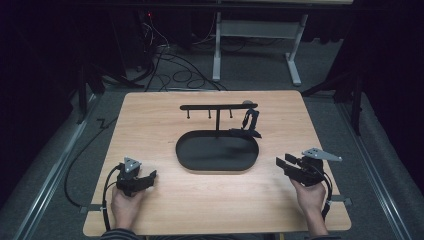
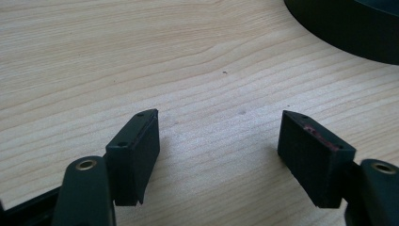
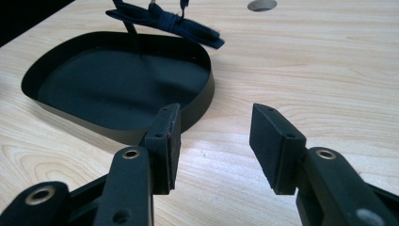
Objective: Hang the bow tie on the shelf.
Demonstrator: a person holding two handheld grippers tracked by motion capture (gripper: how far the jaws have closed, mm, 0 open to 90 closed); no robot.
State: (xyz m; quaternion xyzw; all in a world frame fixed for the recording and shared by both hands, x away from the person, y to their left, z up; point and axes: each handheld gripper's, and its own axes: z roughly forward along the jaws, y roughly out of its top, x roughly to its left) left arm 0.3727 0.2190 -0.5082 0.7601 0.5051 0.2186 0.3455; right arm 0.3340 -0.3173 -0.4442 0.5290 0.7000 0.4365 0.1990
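A black oval tray [image 1: 215,169] lies at the middle of the wooden table [image 1: 165,210]. From it rises a thin black T-shaped rack [image 1: 217,106] with small hooks under its bar. A dark strap-like item [image 1: 249,122] hangs from the rack's right end and trails over the tray's rim; in the right gripper view this strap [image 3: 174,21] lies across the far rim of the tray [image 3: 207,89]. My left gripper [image 1: 149,177] [image 2: 219,115] rests left of the tray, open over bare wood. My right gripper [image 1: 283,161] [image 3: 216,110] is open too, just right of the tray and pointing at it.
The tray's edge [image 2: 348,28] shows at the top right of the left gripper view. A round hole [image 3: 262,4] is set in the tabletop behind the tray. Beyond the table, cables [image 1: 170,70] lie on the floor by a white frame [image 1: 217,45].
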